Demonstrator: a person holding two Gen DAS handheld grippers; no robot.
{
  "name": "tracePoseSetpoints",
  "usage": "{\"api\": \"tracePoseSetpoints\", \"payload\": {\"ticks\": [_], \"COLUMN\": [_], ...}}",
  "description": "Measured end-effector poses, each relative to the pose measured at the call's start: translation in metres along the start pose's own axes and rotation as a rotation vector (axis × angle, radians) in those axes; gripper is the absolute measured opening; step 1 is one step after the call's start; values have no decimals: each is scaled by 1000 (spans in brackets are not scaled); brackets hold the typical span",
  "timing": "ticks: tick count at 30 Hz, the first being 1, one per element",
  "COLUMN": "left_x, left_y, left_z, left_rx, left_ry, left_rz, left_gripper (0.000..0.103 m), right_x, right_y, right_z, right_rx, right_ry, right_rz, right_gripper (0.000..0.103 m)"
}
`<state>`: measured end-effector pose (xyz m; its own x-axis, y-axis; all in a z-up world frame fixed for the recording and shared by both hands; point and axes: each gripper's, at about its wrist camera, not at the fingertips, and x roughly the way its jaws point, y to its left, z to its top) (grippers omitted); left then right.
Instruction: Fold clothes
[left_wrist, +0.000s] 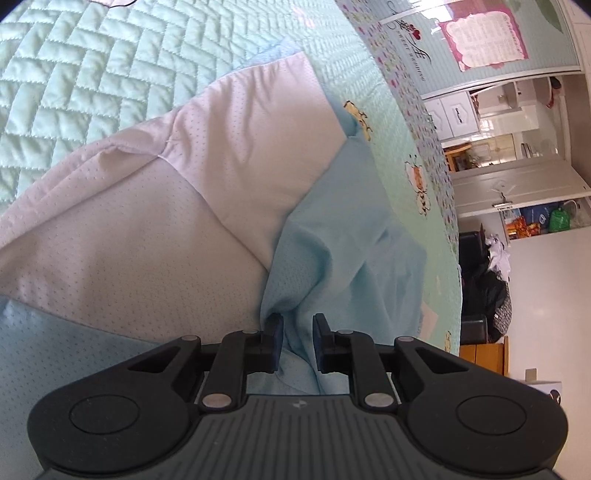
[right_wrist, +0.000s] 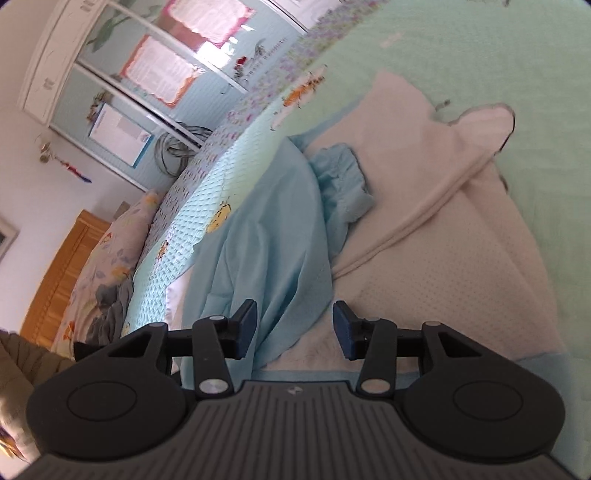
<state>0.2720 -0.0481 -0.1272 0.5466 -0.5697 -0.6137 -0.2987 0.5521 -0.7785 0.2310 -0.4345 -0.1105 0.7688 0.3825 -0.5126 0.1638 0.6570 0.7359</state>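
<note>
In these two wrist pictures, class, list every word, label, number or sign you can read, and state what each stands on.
"SWEET WEDDING": grey capitals running sideways on the wardrobe door, under a large script flourish that cannot be read.
Pink-bordered poster in the left wrist view: lines of print, too small to read.
Orange-bordered poster and blue-bordered sheet in the right wrist view: blurred, unreadable.
Small mark on each gripper body: a logo, no letters.

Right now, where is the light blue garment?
In both wrist views the light blue garment lies crumpled on the green quilt, beside the pale pink garment, reaching between each gripper's fingers.
</note>
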Motion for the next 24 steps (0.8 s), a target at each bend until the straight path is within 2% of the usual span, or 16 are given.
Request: {"api": "tracePoseSetpoints", "payload": {"ticks": [1,3,4,7,11,16,19,21,23,24], "left_x": [3,5,4,-3,-12,-22,-25,-21,-15,-11], "left_y": [0,0,0,1,14,23,18,10,1,-3], "left_z": [1,3,3,5,10,13,14,16,18,19], "left_rx": [-8,-10,-9,7,-32,-61,-41,-18,14,31], "left_ry": [0,-6,-13,-59,-90,-112,-101,-74,-59,-53], "left_rz": [0,0,0,13,19,0,-33,-61,-51,-36], "left_gripper": [18,15,14,10,9,9,19,21,23,23], "right_x": [4,9,9,0,-19,-19,-21,-22,-26,-28], "right_y": [-1,-3,-3,-6,-15,-24,-28,-27,-23,-20], "right_z": [0,0,0,-1,2,2,3,3,1,1], "right_rx": [14,36,40,42,66,75,110,116,98,83], "right_ry": [2,-3,-2,-40,-102,-101,-98,-81,-90,-97], "right_rz": [3,11,10,-9,-28,-58,-40,-25,-28,-32], "right_gripper": [46,28,1,2,2,2,9,18,32,34]}}
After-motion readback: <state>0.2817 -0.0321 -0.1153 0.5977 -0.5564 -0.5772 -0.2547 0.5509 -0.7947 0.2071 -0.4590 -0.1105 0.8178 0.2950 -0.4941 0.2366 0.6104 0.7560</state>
